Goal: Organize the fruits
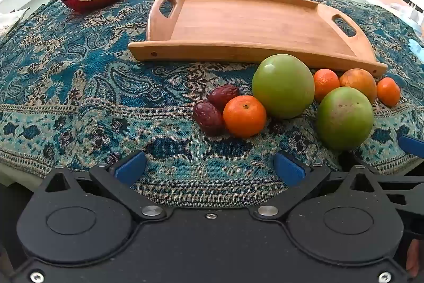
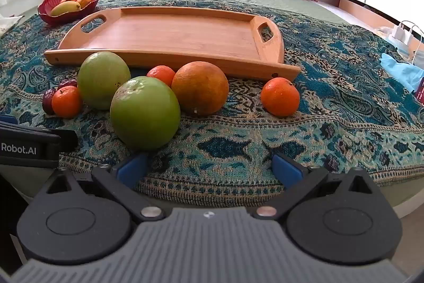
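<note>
From the left wrist view, the fruits lie loose on the patterned cloth (image 1: 79, 86) spread over the bed, clustered just in front of the empty wooden tray (image 1: 238, 20): two dates (image 1: 212, 110) touch a small mandarin (image 1: 244, 116), which touches a big green fruit (image 1: 283, 85). Nudging any one would likely roll its neighbours, since the cloth is soft and uneven. The left gripper (image 1: 209, 167) hangs back from the pile, tilted down toward the cloth, jaws spread wide with nothing between them. From the right wrist view, the nearer green fruit (image 2: 145, 112) leans against a large orange (image 2: 200, 87), with a lone mandarin (image 2: 279, 96) apart to the right; the wide round fruits may well slip from a two-finger pinch taken off-centre. The right gripper (image 2: 209, 167) also points downward, fully open and empty, short of the fruits. A red bowl (image 2: 47, 11) already holding fruit sits beyond the tray.
</note>
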Demonstrator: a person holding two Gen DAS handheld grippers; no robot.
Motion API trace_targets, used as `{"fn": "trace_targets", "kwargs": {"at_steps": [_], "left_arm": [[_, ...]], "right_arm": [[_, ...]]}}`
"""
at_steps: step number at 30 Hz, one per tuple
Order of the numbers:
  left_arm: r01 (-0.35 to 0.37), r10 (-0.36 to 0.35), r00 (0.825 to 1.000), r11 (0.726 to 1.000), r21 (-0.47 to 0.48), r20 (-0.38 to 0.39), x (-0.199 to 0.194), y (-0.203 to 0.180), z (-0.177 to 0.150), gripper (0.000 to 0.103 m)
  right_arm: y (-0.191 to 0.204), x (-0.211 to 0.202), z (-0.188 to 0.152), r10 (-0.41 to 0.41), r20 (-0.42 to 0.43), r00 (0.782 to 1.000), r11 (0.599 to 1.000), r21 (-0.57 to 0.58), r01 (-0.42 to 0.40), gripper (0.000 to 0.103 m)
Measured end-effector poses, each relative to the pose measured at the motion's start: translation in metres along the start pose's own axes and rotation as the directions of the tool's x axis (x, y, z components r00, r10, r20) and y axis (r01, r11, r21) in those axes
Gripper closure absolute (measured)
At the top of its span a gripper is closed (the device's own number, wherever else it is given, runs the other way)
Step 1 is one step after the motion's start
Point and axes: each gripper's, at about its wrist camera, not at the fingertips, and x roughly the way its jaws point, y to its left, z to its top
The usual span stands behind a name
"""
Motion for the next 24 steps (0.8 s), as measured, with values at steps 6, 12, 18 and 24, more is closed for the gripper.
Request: {"fn": "trace_targets", "kwargs": {"at_steps": [6, 12, 18, 24], "left_arm": [[-0.014, 0.014, 1.0, 1.0, 0.016, -0.013, 0.0025, -0.0009, 0.0026, 0.0], [-0.026, 0.026, 1.0, 0.999, 0.035, -0.007, 0.0033, -0.0007, -0.0011, 0.0], [-0.026, 0.026, 0.999, 0.999, 0.036, -0.018, 0.0044, 0.0003, -0.001, 0.0], [-0.025, 0.025, 0.999, 0.999, 0.038, -0.023, 0.0065, 0.0028, -0.0009, 0.0]], "right_arm": [[-0.0009, 0.0013, -0.0037, -0.003, 0.001, 1.0, 1.0, 0.002, 0.003, 0.0], [-0.0002, 0.0004, 0.0002, -0.007, 0.0, 1.0, 1.0, -0.005, 0.007, 0.0], [0.0014, -0.0003, -0.0005, -0.01, 0.0, 1.0, 1.0, -0.011, 0.01, 0.0], [0.0019, -0.0003, -0.0007, -0.009, 0.001, 1.0, 1.0, -0.009, 0.009, 0.0]]}}
